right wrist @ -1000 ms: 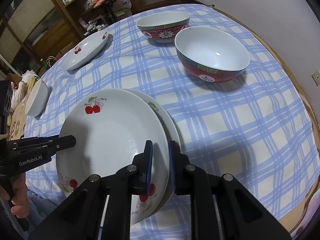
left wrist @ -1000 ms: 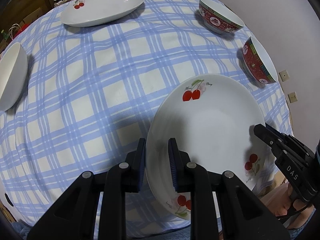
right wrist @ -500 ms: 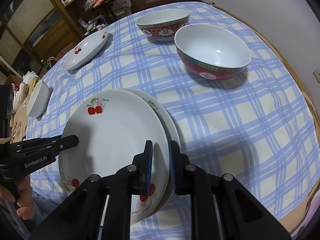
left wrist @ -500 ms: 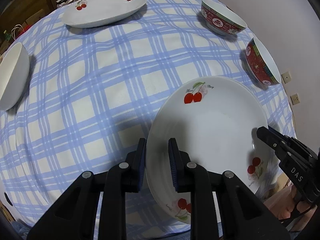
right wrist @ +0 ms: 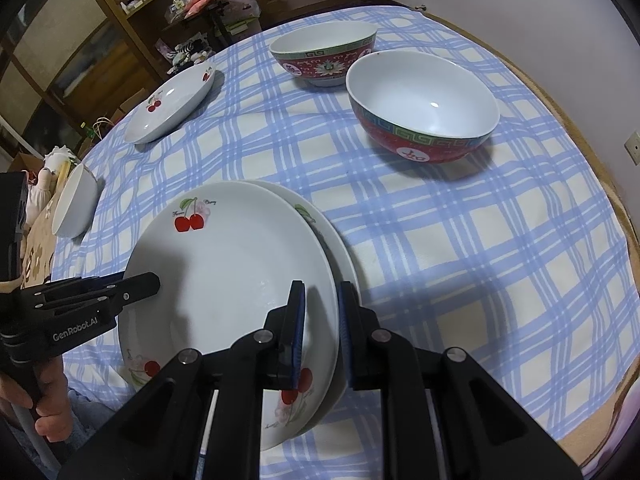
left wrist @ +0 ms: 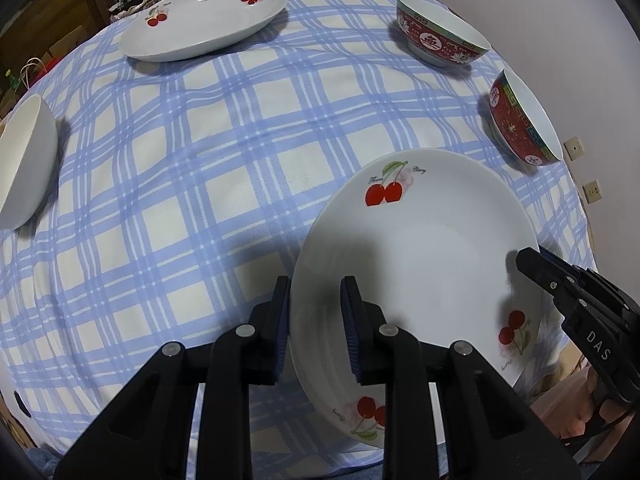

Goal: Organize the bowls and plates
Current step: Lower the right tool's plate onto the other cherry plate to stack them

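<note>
The top cherry plate (right wrist: 224, 280) sits on a second cherry plate (right wrist: 340, 256) at the table's near edge. The left gripper (left wrist: 314, 316) straddles its rim at nine o'clock, jaws opening with the rim between them and a gap at the pads. The right gripper (right wrist: 320, 320) is closed on its rim at three o'clock. At twelve lie two red bowls (right wrist: 424, 108) and a third cherry plate (left wrist: 204, 20); at ten, a white bowl (left wrist: 24, 164). All rest on the blue checked tablecloth (left wrist: 192, 168).

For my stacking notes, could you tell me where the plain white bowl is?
The plain white bowl sits at the table's left edge in both views, left of the stacked cherry plates.
</note>
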Available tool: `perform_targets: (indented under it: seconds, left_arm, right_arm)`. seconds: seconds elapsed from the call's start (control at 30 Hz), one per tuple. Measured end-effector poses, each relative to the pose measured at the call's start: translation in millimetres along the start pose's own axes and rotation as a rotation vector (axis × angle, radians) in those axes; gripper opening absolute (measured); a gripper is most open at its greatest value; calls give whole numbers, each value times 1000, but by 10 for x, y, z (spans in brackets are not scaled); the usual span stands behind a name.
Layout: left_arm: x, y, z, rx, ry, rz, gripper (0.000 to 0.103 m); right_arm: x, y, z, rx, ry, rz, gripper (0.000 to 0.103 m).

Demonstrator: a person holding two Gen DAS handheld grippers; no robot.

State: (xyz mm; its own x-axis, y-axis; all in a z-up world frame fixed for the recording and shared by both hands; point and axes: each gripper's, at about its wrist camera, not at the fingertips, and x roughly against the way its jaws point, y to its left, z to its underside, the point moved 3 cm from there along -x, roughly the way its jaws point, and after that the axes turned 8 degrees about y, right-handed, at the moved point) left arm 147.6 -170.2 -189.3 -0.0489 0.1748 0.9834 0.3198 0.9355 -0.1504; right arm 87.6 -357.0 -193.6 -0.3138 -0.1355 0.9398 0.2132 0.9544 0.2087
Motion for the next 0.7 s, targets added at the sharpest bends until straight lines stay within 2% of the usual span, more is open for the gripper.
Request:
perform_targets:
  seconds: [0.3,0.7]
  left_arm:
    - [57,-44,29,-33,-17,-6,26]
    - [153,-13,63,-30,-25,-17,33]
  right_arm:
    - [29,-37,18,-23,-6,-7,18]
    - [67,-58,45,-41,-16,-7,18]
